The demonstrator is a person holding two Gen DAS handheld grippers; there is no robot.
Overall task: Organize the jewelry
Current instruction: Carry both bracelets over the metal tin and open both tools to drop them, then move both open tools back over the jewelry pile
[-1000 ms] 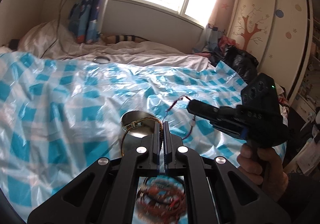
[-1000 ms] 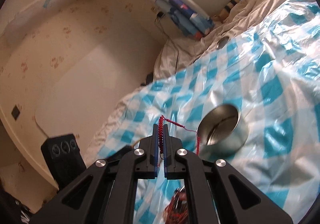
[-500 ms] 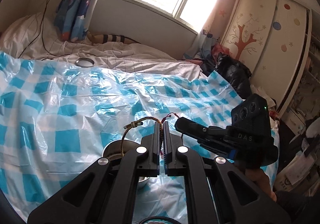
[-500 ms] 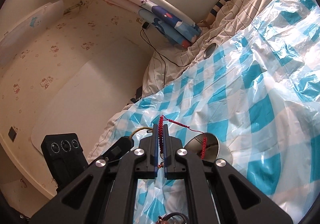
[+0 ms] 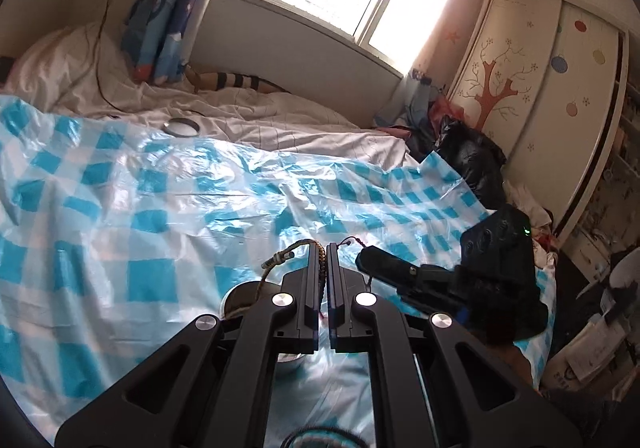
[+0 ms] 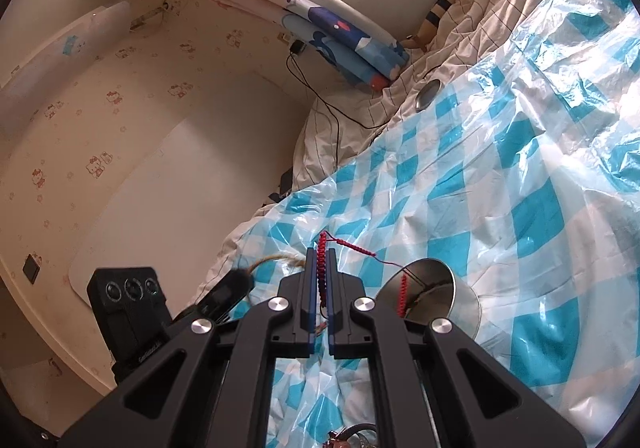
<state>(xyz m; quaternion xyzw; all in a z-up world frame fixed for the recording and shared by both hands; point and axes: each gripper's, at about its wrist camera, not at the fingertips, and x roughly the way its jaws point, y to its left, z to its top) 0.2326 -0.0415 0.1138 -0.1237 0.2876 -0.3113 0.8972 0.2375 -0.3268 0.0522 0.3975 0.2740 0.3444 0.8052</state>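
My left gripper [image 5: 324, 248] is shut on a tan braided cord bracelet [image 5: 286, 257] that arcs out to the left of its tips. Below that loop sits a round steel bowl [image 5: 240, 298], partly hidden by the gripper body. My right gripper [image 6: 321, 252] is shut on a red braided bracelet [image 6: 352, 245]; its thin tail hangs to the right over the steel bowl [image 6: 434, 288]. In the left wrist view the right gripper [image 5: 366, 262] reaches in from the right, close beside my left tips. The left gripper [image 6: 236, 280] shows at lower left in the right wrist view.
A blue-and-white checked plastic sheet [image 5: 140, 208] covers the bed. A second small steel dish [image 5: 182, 127] lies far back on the white bedding. More jewelry [image 6: 356, 436] lies below the right gripper. A black bag [image 5: 472, 160] and wardrobe [image 5: 560, 88] stand to the right.
Both grippers swung sideways across the sheet with their bracelets still held. The bowl dropped lower in the left view and drew under the red bracelet's tail in the right view.
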